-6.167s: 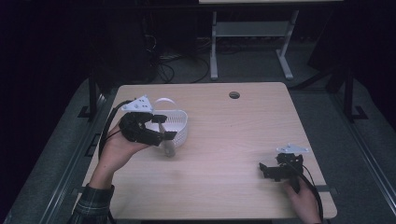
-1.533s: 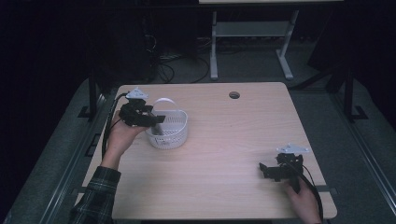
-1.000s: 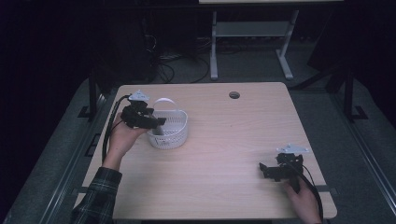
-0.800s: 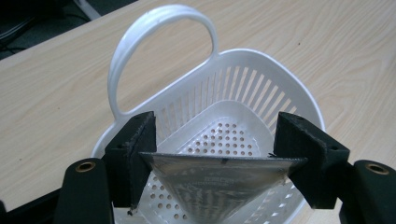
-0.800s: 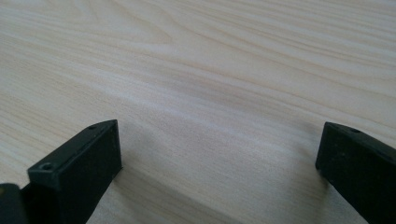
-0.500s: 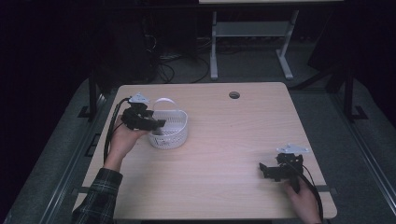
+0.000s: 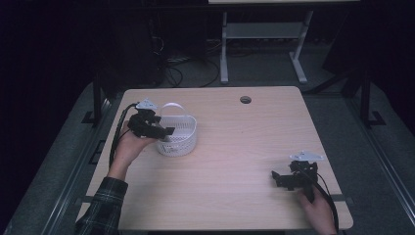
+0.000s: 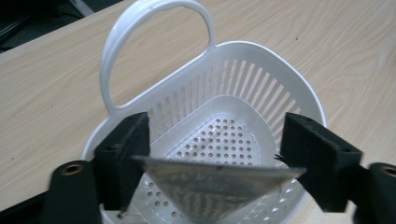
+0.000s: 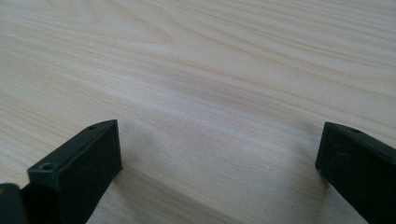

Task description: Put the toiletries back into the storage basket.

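High view, table: a light wooden table (image 7: 230,161) with a round cable hole (image 7: 245,100) near its far edge; dark floor and a white metal frame (image 7: 264,36) lie beyond it.
Basket: a white slotted plastic basket (image 7: 178,137) with a hoop handle (image 7: 169,105) stands upright on the table, well to the near-left of the cable hole.
Left gripper: the left gripper (image 7: 164,131) sits at the basket's left rim, held in a hand (image 7: 131,147) with a plaid sleeve (image 7: 100,208) behind it; a black cable (image 7: 117,134) trails off it.
Left gripper view, hold: the left gripper (image 8: 212,165) has its jaws moderately apart, clamped on the two ends of a silvery packet (image 8: 215,184) with a serrated top edge, hanging over the basket's (image 8: 275,93) perforated floor. Whether the packet touches that floor, I cannot tell.
Right gripper: the right gripper (image 7: 278,179) rests low over the table, well apart from the basket, toward the near-right corner, held by a hand (image 7: 320,213).
Right gripper view, state: the right gripper (image 9: 219,163) has its jaws spread wide with nothing between them, just bare wood grain (image 9: 210,70).
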